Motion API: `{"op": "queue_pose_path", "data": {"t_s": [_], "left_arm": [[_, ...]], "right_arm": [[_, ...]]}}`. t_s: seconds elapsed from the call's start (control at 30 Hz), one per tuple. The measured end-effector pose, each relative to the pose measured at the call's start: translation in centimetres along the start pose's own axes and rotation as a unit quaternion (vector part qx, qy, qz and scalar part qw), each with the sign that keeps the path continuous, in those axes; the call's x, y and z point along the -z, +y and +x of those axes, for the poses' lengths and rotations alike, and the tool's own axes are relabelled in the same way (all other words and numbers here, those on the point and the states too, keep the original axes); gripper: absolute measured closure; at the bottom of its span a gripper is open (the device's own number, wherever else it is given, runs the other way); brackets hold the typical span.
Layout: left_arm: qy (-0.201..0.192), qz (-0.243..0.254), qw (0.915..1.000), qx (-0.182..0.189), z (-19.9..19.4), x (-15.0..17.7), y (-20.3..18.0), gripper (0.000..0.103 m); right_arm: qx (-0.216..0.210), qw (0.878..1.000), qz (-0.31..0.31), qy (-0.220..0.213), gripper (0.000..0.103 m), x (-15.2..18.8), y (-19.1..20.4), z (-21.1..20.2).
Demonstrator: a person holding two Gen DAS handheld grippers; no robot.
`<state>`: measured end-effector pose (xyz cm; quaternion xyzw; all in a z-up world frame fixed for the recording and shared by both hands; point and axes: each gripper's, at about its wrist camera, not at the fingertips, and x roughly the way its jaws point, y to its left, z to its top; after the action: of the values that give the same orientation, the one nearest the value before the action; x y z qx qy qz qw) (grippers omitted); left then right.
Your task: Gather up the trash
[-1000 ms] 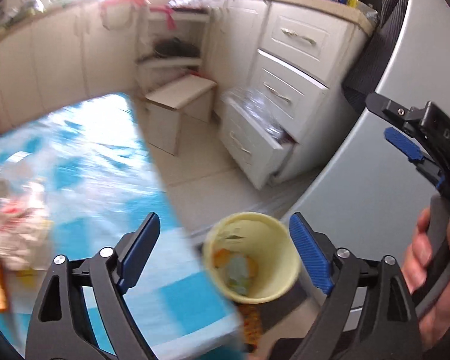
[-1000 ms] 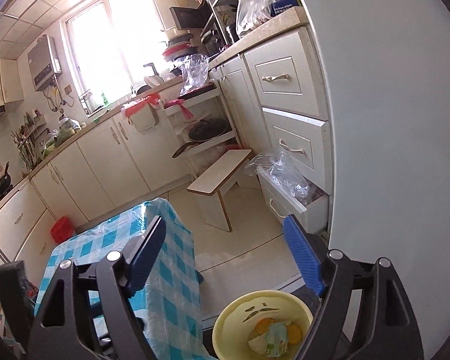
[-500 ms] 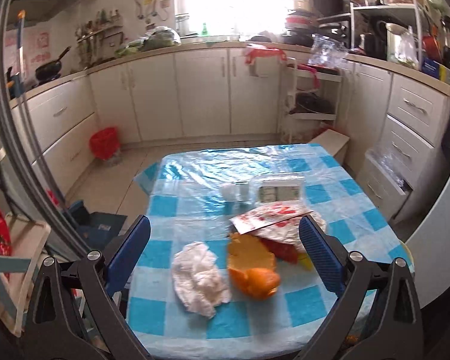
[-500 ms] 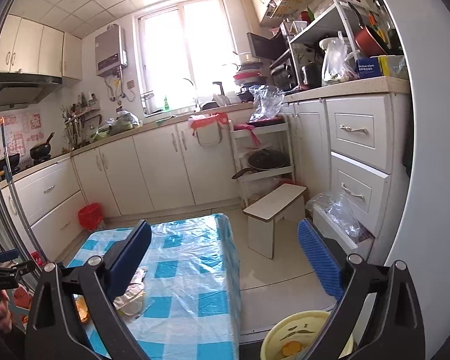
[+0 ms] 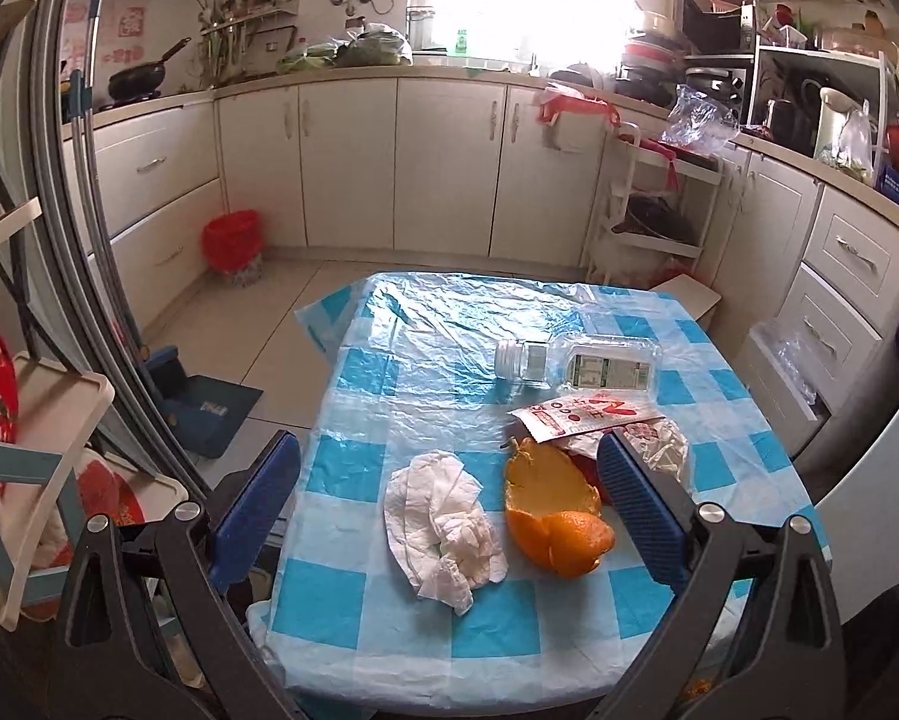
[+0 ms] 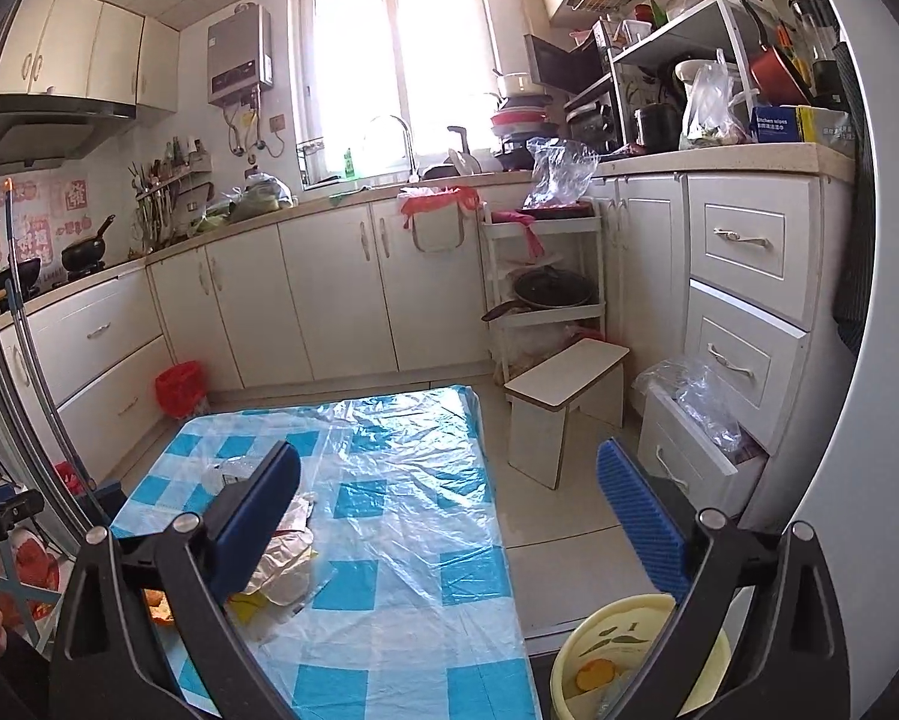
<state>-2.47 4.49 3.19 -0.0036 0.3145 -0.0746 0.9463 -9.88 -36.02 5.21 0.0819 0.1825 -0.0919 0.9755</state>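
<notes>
Near the table's (image 5: 353,618) front edge: crumpled tissue (image 5: 440,531), feather-light and soft, best pinched at its bunched middle, beside slippery orange peel (image 5: 554,525). Left gripper (image 5: 449,510) and right gripper (image 6: 449,516) both spread wide, empty.

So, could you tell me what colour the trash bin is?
Pale yellow bin, best seen in the right wrist view.
</notes>
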Motion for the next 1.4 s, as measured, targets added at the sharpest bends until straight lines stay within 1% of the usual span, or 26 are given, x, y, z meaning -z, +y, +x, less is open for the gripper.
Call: {"op": "queue_pose_path", "data": {"t_s": [0.33, 0.87, 1.4], "left_arm": [[0.001, -0.002, 0.9999, -0.011, 0.4, 0.0, -0.4, 0.008], [0.001, -0.009, 0.9999, -0.014, 0.5, -0.2, -0.2, 0.008], [-0.002, -0.007, 0.9998, -0.017, 0.4, -0.3, 0.0, 0.008]], "right_arm": [[0.009, 1.000, 0.013, -0.003, 0.008, 0.1, -1.4, -0.7], [0.013, 1.000, -0.003, -0.002, 0.008, 0.2, -0.7, -0.9], [0.013, 1.000, -0.003, -0.005, 0.008, 0.2, -0.8, -0.9]]}}
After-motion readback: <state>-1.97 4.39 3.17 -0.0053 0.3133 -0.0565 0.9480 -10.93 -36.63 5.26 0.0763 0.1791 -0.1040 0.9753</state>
